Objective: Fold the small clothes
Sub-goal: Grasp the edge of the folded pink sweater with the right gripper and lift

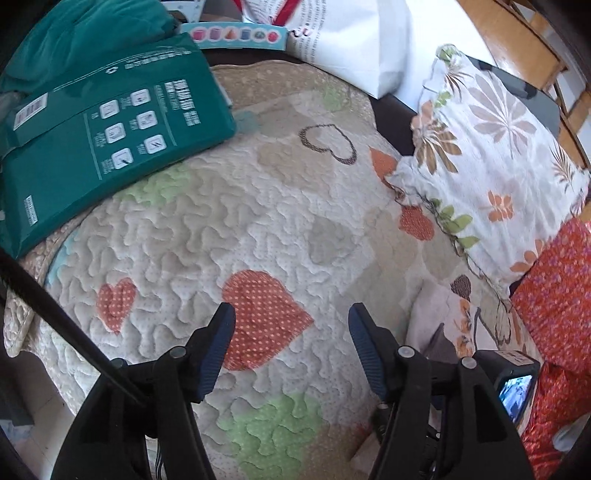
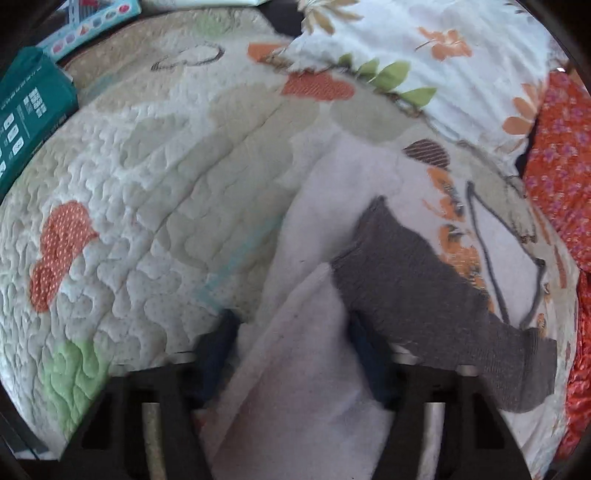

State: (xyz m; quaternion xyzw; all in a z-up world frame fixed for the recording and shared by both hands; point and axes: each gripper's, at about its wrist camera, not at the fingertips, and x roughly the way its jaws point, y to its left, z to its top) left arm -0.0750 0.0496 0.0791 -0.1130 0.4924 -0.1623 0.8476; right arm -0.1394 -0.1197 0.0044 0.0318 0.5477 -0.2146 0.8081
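Observation:
A small white garment with grey cuffs and an orange and grey print lies on the quilt. In the right wrist view its fold fills the space between the fingers of my right gripper, which stand wide apart around it. Its grey sleeve drapes to the right. In the left wrist view the garment shows at the right, beside my right gripper's body. My left gripper is open and empty above the quilt.
A green package lies at the quilt's far left. A floral pillow and red patterned cloth lie along the right. A white bag and a light-blue box sit at the back.

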